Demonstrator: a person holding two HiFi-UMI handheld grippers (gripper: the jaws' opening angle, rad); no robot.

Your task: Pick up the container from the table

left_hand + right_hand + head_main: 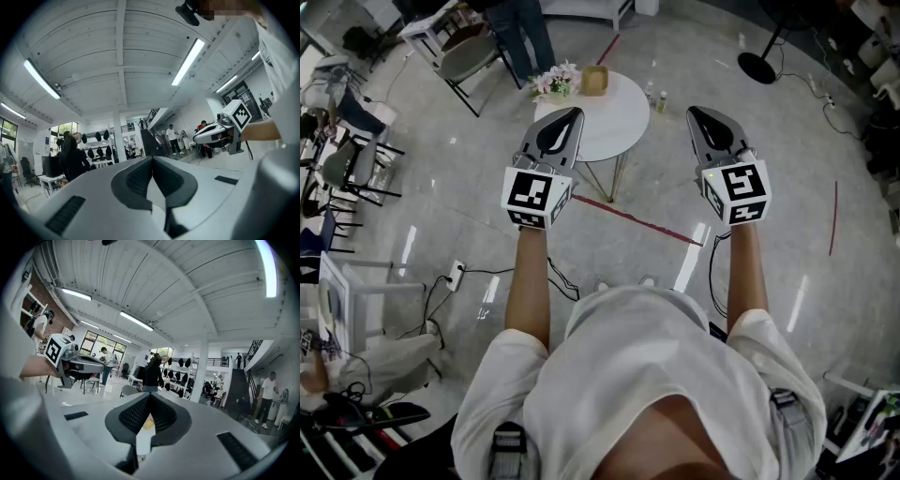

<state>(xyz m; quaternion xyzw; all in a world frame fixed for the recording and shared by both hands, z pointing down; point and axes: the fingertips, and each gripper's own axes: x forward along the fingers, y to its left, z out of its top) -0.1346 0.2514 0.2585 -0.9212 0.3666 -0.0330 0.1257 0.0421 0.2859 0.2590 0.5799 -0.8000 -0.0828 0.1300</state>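
Left gripper [569, 116] and right gripper [700, 114], jaws together on nothing, each cube bearing black-and-white square markers; tan container [594, 80] on round white table [602, 129], beside flowers [555, 81], apart from both grippers.

Tan container [594, 81], wht table [605, 127], pink flowers [555, 81], red flr tape [628, 217], wht shirt [647, 375].

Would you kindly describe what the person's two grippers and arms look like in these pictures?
Both the left gripper and right gripper are smooth, grey-white and taper to a point, with dark ribbed pads inside. Each carries a white cube printed with black square markers. A black cable trails from the right one. The person wears a white short-sleeved shirt.
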